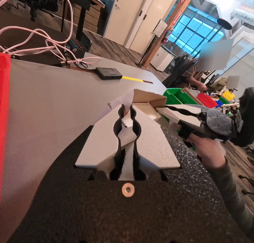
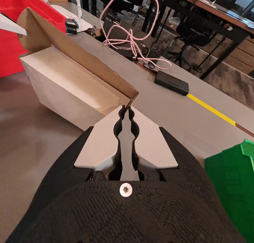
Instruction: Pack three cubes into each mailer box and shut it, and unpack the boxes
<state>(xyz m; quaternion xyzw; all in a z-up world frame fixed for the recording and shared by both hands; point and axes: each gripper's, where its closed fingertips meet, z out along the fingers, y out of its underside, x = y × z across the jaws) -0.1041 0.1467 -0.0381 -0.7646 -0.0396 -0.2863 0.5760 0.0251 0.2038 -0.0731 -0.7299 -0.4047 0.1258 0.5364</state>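
White-and-brown cardboard mailer box sits on the grey worktop, lid half-raised. Both grippers' fingers pinch lid corner flaps: right gripper, left gripper. Likely mid-closing; next, fold down and tuck.

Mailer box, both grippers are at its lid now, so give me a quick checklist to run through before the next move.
1. Right gripper pinching the lid corner: ok.
2. Left gripper pinching the lid's other end: ok.
3. Mailer box lid fully shut: not ok, raised.
4. Three cubes inside: cannot tell, interior hidden.
5. Table around the box free of obstacles: ok.
6. Green bin apart from the box: ok.
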